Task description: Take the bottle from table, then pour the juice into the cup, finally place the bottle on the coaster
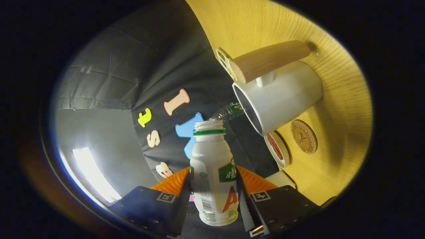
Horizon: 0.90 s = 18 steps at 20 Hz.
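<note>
Over on the wooden bench [335, 172], a small round white dish [278, 150] with something reddish inside sits just beside a clear plastic bottle [229, 112], green-labelled, lying against the black cloth wall [139, 66] behind.

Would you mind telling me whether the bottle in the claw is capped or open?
Open. The bottle, gripped between both fingers of the claw, shows a bare threaded mouth above its green neck ring, with no cap on it.
</note>
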### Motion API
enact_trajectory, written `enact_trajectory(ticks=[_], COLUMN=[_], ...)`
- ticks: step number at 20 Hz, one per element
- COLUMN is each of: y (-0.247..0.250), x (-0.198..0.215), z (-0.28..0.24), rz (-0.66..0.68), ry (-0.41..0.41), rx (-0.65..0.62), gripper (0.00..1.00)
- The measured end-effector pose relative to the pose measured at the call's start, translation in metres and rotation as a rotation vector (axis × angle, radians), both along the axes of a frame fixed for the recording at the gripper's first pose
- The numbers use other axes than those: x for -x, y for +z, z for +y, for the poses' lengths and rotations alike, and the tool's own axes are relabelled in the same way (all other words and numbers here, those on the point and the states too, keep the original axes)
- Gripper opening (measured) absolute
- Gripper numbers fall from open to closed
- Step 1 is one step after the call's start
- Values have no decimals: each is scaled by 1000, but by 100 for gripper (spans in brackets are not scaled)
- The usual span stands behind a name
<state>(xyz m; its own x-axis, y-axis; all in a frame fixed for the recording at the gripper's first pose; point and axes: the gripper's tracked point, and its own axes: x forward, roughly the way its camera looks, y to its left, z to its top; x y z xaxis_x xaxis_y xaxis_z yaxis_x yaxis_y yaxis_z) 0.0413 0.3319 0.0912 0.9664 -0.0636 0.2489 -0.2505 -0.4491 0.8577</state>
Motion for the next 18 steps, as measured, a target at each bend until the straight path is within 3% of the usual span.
enact_trajectory(ticks=[18], y=[1], x=[-3], z=[-8], rz=[-5], ry=[-3], rx=[-12], gripper=[67])
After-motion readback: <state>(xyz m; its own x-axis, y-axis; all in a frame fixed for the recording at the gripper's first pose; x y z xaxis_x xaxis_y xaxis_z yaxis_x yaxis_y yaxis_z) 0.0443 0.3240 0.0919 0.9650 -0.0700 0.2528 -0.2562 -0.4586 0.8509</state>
